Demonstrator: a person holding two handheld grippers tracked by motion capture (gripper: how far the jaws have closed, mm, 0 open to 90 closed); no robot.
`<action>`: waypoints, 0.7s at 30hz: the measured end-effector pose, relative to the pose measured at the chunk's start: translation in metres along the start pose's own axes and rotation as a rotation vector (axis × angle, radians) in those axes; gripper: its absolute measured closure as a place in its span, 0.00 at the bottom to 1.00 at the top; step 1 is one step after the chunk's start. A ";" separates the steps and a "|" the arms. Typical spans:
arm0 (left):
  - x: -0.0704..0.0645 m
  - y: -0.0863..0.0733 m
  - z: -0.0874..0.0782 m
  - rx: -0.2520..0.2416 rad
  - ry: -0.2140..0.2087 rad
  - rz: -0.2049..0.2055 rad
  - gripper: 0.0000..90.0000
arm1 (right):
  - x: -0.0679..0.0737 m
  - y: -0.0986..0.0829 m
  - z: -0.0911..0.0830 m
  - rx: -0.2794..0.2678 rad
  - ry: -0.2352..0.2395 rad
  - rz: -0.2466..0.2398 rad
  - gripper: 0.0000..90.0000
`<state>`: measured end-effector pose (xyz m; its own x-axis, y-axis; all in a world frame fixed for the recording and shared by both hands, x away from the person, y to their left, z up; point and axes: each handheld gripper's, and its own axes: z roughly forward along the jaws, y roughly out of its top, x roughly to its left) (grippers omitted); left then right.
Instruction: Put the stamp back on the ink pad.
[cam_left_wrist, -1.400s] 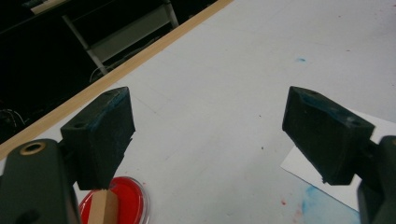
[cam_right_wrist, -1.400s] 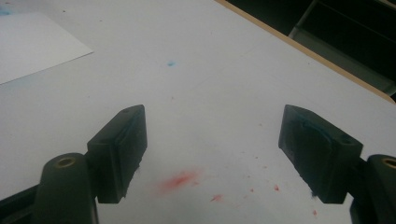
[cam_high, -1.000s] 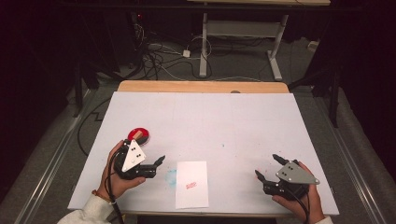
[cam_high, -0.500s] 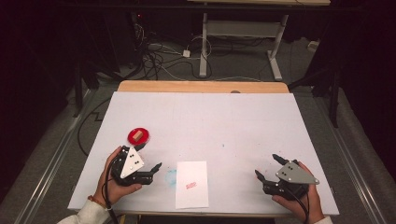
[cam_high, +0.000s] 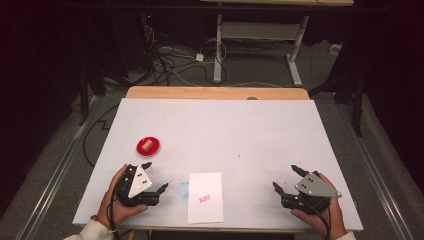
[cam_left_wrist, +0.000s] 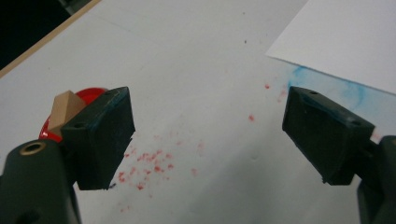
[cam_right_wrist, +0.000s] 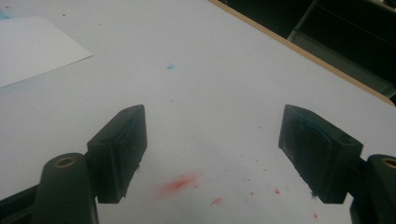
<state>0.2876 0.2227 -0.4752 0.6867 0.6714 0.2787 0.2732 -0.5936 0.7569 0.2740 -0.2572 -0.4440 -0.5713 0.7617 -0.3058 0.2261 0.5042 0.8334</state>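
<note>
High view: a small tan wooden stamp block (cam_high: 147, 145) stands in a round red ink pad (cam_high: 155, 146) on the white bench (cam_high: 240, 130), toward its left side and just beyond the left gripper (cam_high: 156, 178). That gripper's fingers are spread wide over red speckles, holding nothing. The right gripper (cam_high: 285, 179) rests near the bench's right front, fingers likewise wide. A white sheet (cam_high: 205, 197) bearing a red mark lies between them.

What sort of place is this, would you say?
Probably a lab or recording studio rather than a home. A white-topped work table stands among black curtains, cables run loose over the grey floor, and a person holds a black two-jaw left gripper and right gripper, both open.
</note>
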 end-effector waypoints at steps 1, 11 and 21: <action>0.000 -0.002 0.000 0.010 0.000 0.005 0.18 | 0.000 0.000 0.000 0.001 0.000 -0.001 0.27; 0.001 -0.009 0.001 0.033 0.002 -0.013 0.18 | -0.001 0.000 -0.001 -0.009 -0.001 -0.004 0.27; 0.000 -0.008 -0.001 0.012 0.005 -0.019 0.18 | 0.000 0.002 -0.002 -0.005 -0.013 -0.014 0.27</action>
<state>0.2851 0.2281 -0.4804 0.6781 0.6849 0.2668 0.2948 -0.5860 0.7548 0.2728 -0.2572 -0.4415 -0.5639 0.7598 -0.3237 0.2137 0.5128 0.8315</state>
